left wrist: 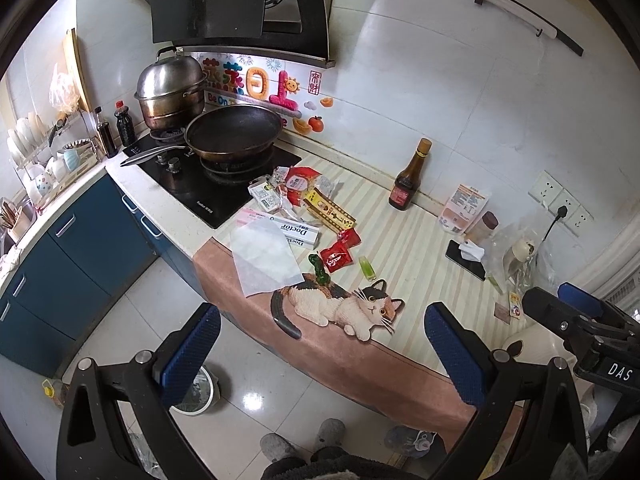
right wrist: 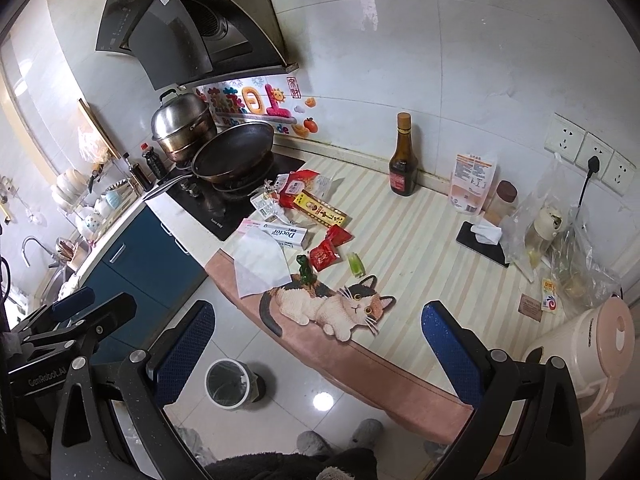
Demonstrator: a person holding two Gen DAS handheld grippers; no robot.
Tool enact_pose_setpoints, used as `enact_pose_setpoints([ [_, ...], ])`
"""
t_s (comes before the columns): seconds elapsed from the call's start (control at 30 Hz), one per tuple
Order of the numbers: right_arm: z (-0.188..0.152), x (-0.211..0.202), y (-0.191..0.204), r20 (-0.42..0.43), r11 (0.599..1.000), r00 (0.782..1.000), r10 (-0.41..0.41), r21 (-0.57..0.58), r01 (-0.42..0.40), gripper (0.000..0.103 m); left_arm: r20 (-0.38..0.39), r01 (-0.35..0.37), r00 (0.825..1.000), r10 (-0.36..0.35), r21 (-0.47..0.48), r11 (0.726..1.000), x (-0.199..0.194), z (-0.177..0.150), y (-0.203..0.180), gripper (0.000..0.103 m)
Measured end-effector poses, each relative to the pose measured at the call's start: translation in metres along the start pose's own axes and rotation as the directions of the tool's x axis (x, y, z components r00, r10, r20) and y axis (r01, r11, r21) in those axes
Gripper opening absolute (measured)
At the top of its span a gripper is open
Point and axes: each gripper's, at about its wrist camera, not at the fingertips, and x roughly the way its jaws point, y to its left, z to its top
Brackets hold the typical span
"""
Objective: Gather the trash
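Note:
Trash lies on the striped counter mat (left wrist: 404, 240): a white paper sheet (left wrist: 264, 256), a white Doctor box (left wrist: 296, 232), red wrappers (left wrist: 338, 252), a yellow packet (left wrist: 330, 210), a small green wrapper (left wrist: 367, 268) and a green twisted piece (left wrist: 319, 270). The same items show in the right wrist view: paper (right wrist: 260, 264), box (right wrist: 286, 236), red wrappers (right wrist: 326, 252). A white trash bin (right wrist: 229, 382) stands on the floor. My left gripper (left wrist: 320, 352) and right gripper (right wrist: 316, 352) are both open and empty, held in front of the counter edge.
A frying pan (left wrist: 234, 132) and steamer pot (left wrist: 170, 92) sit on the stove at left. A brown bottle (left wrist: 408, 178), a phone (left wrist: 466, 260), plastic bags (right wrist: 560, 240) and a pink kettle (right wrist: 588, 352) are at right. Blue cabinets (left wrist: 80, 240) are below.

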Motion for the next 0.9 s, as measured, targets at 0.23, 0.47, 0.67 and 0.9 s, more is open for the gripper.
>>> enact_pose_setpoints([
  [0.23,-0.001,0.0,0.003,-0.005,1.0,1.0,0.005,-0.002,-0.005,0.103,0.007,0.041,0.999,-0.041,0.003,0.999,-0.001,0.003,0.001,0.103],
  [0.47,-0.003,0.001,0.007,-0.008,1.0,1.0,0.016,-0.004,-0.016,0.103,0.009,0.04,0.999,-0.04,0.007,0.999,-0.002,0.004,-0.001,0.103],
  [0.67,-0.001,0.003,0.009,-0.012,1.0,1.0,0.029,-0.001,-0.029,0.103,0.011,0.041,0.999,-0.041,0.006,0.999,-0.002,0.003,-0.001,0.103],
  [0.9,-0.001,0.003,0.011,-0.011,1.0,0.999,0.03,-0.001,-0.03,0.103,0.012,0.042,0.999,-0.042,0.008,0.999,-0.002,0.003,-0.001,0.103],
])
